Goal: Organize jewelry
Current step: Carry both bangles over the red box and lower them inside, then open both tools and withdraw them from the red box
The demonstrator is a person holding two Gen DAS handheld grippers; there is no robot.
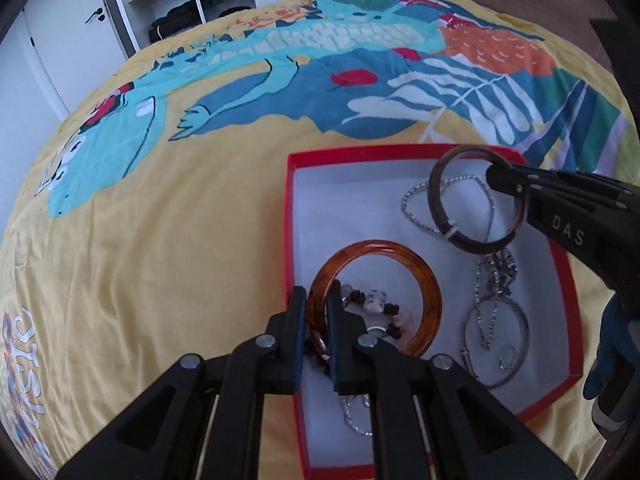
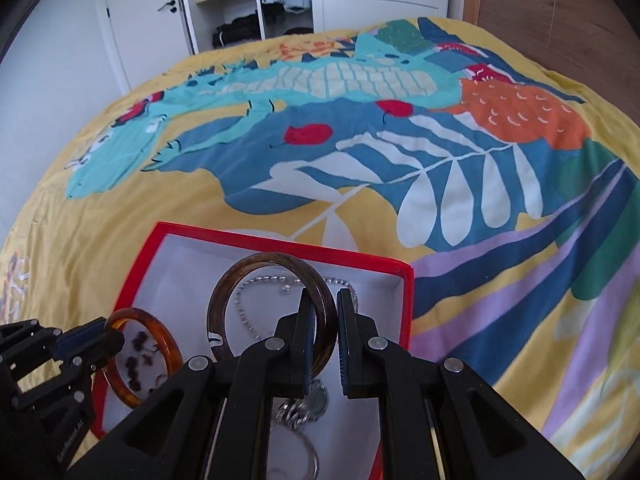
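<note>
A red box [image 1: 289, 216] with a white inside lies on the bed; it also shows in the right wrist view [image 2: 406, 304]. My left gripper [image 1: 317, 312] is shut on an amber bangle [image 1: 430, 300], seen from the right wrist as well [image 2: 170, 344]. My right gripper [image 2: 324, 320] is shut on a dark brown bangle [image 2: 224, 292] and holds it upright over the box [image 1: 434, 196]. Silver chains [image 1: 416, 216], a silver hoop [image 1: 520, 344] and a beaded bracelet [image 1: 376, 304] lie in the box.
The box sits on a yellow bedspread [image 1: 180, 240] with a blue, teal and orange print. An open wardrobe [image 2: 248, 4] and a white door [image 2: 144, 20] stand beyond the bed. A wooden headboard [image 2: 552, 20] is at the far right.
</note>
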